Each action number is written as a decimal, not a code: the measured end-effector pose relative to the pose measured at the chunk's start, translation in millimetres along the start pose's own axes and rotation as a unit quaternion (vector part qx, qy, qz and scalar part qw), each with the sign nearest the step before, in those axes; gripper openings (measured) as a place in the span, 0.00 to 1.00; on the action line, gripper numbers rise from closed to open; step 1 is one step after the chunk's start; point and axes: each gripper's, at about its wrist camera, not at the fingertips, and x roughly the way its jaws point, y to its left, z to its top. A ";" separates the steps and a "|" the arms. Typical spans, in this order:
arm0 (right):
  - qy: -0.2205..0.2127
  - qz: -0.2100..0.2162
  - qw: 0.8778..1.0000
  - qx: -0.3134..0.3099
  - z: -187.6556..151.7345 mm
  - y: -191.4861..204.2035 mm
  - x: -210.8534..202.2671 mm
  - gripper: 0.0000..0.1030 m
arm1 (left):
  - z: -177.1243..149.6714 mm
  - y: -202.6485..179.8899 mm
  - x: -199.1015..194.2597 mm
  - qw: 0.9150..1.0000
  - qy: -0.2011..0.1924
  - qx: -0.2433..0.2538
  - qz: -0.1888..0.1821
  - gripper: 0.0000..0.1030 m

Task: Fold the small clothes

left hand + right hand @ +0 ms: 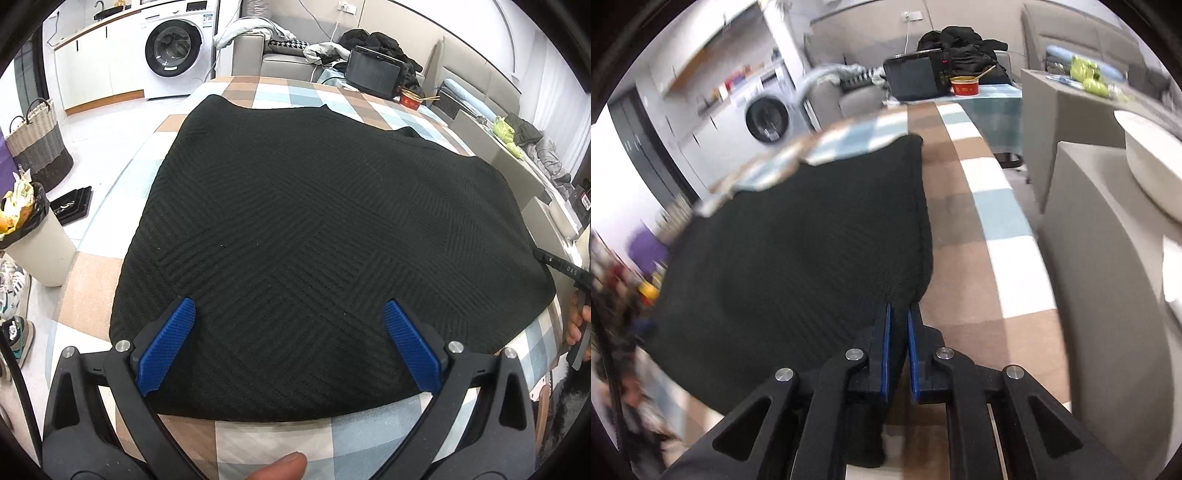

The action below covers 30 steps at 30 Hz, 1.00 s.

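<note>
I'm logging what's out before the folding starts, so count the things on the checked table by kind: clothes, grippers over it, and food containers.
Clothes: 1, the black knit garment
Grippers: 2, the left gripper open above the garment, the right gripper shut on its corner
Food containers: 1, the red bowl at the far end
Total: 4

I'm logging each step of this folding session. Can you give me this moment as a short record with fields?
garment: black knitted top with ribbed diagonal pattern, spread flat
surface: table under a checked brown, blue and white cloth
left gripper: open, blue-padded fingers above the garment's near edge, holding nothing
right gripper: shut on the garment's near right corner
image note: right wrist view is motion-blurred
fold state: no fold visible yet
</note>
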 end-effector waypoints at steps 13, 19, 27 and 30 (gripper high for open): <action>-0.042 0.006 0.993 -0.107 -25.4 75.0 -41.0 0.54 | 0.3 -36.4 -2.0 0.999 -0.011 0.035 -0.019 0.99; 0.000 0.046 0.989 -0.143 -25.9 123.7 -10.4 0.78 | 8.8 -67.7 17.7 0.998 -0.006 0.061 -0.023 0.99; 0.028 0.038 0.989 -0.138 -21.3 152.2 28.5 0.95 | -1.0 -89.2 35.0 0.996 0.000 0.092 -0.002 0.99; 0.035 0.010 0.986 -0.162 -27.9 158.0 38.7 0.99 | -2.3 -87.6 38.5 0.995 0.007 0.097 0.012 0.99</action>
